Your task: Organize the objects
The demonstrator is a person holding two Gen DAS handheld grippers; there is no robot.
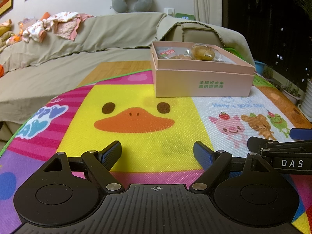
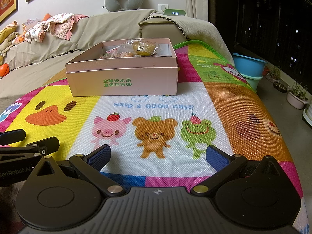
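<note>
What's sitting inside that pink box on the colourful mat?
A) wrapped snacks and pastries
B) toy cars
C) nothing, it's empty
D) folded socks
A: the open pink box holds clear-wrapped snacks, including a golden-brown pastry in plastic, seen from both wrist views; both grippers sit open and apart from it over the mat.

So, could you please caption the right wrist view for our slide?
Open right claw over cartoon play mat, facing pink box of wrapped snacks.
</note>
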